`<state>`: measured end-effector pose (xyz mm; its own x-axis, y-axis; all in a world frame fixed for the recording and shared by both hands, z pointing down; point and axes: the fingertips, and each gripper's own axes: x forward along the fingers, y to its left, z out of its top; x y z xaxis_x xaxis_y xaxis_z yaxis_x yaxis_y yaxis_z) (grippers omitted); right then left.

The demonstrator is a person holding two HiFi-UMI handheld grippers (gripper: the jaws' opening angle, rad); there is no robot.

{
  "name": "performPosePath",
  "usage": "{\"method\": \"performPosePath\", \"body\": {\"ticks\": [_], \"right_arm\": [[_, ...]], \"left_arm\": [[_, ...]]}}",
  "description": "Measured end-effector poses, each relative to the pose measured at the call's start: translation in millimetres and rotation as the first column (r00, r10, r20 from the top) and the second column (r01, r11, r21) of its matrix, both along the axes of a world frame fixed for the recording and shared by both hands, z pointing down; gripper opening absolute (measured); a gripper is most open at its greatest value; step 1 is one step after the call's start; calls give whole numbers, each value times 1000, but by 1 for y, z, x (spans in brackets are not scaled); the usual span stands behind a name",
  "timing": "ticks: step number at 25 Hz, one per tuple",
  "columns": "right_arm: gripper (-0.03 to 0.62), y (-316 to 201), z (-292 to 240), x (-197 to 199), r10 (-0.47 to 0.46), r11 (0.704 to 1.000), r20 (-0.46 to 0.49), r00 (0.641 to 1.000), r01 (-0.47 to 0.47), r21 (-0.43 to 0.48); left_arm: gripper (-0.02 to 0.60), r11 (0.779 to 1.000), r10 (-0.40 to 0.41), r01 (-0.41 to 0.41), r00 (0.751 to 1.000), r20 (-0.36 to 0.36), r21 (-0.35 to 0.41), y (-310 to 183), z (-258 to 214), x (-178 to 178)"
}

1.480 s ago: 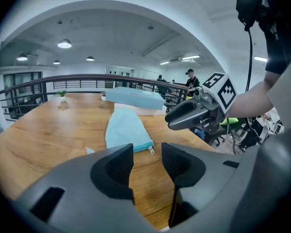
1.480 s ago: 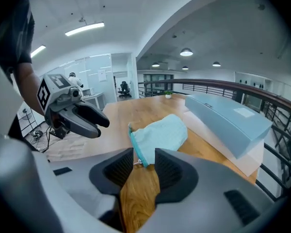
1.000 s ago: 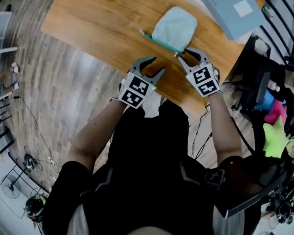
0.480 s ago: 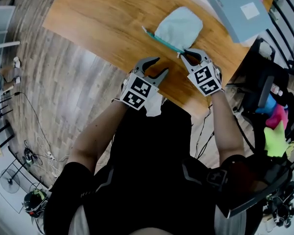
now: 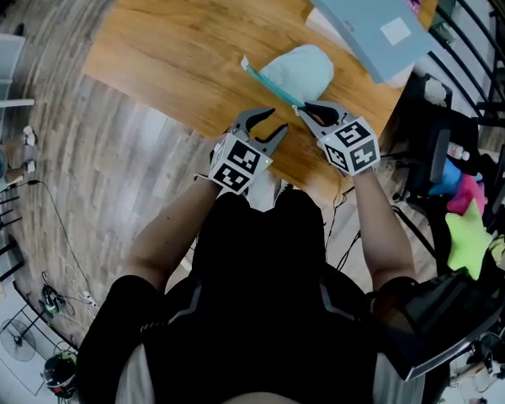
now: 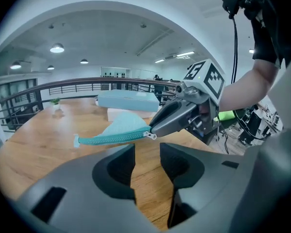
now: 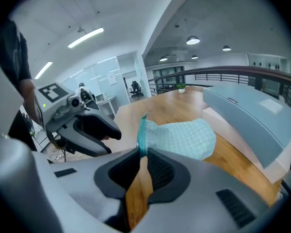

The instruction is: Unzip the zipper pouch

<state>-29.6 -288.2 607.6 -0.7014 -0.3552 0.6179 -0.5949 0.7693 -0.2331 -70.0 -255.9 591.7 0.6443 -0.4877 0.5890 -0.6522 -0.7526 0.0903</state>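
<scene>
Between the fingers (image 7: pixel 160 171) of the right gripper (image 7: pixel 141 152), just closed further, the zipper pull (image 6: pixel 150 135) is pinched; the left gripper (image 6: pixel 147 152), fingers (image 6: pixel 119 166) narrowing too, stands apart, empty; the zipper pouch (image 5: pixel 299 72) lies by the surface's (image 5: pixel 177 49) near edge; next, likely, left anchors it.

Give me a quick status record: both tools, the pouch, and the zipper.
pouch: pale teal, on wooden table
zipper: looks closed along its length
right tool: jaws just closed further, shut on the pouch's zipper end
left tool: open, jaws just narrowed, nothing between them
beyond pouch: blue-grey box
</scene>
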Motion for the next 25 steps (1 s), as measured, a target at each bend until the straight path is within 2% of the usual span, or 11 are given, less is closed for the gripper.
{"method": "performPosePath", "body": {"ticks": [5,9,11,15,20,25], "right_arm": [[54,-2,-44,3,99,994,97,990,-94,-53],[54,1,-74,10,145,988,120,982,-138,-64],[54,2,-90,12,162,986,142,977,-154,-67],[54,8,-118,16,177,984,167,970,-170,-61],[52,13,-138,24,178,984,163,970,-175,-38],[52,17,-150,28,187,982,177,966,-184,-34]], "left_arm": [[181,995,50,-51,999,14,86,-6,-36,6],[181,970,107,-118,992,60,213,-7,-65,18],[181,947,144,-164,985,91,277,-7,-78,25],[181,882,216,-257,965,147,394,-4,-104,43],[166,850,250,-296,955,161,436,-4,-123,52],[137,769,245,-361,929,279,528,-4,-135,56]]}}
